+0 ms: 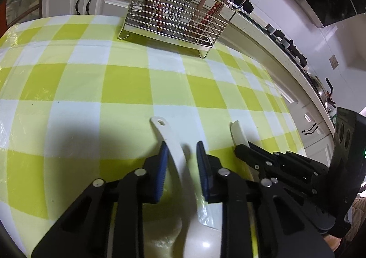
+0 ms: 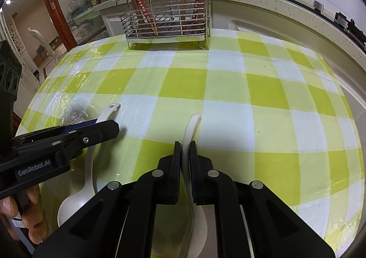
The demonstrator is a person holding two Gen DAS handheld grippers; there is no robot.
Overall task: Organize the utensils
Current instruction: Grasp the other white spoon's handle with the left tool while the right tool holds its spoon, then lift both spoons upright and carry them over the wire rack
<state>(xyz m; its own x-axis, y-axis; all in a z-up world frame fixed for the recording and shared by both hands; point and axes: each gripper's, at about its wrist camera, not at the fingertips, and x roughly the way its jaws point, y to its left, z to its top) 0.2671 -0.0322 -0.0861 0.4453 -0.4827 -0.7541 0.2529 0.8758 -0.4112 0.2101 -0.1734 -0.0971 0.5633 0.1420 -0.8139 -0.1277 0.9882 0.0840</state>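
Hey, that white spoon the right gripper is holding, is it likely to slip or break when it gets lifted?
The white spoon looks glossy and glazed, probably ceramic, so it may slide between the pads. The right gripper is shut on its narrow curved handle, far from the bowl, so the heavier bowl end could swing down. It seems rigid, and likely chips if dropped on the table.

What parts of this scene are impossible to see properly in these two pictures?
- Left spoon: its bowl is covered by the left gripper and cut off by the bottom edge in the left wrist view.
- Right spoon: the right gripper hides the middle of its handle.
- Wire caddy: its top and the chopsticks' upper ends run past the top edge in both views.
- Caddy contents: bars obscure the floor.
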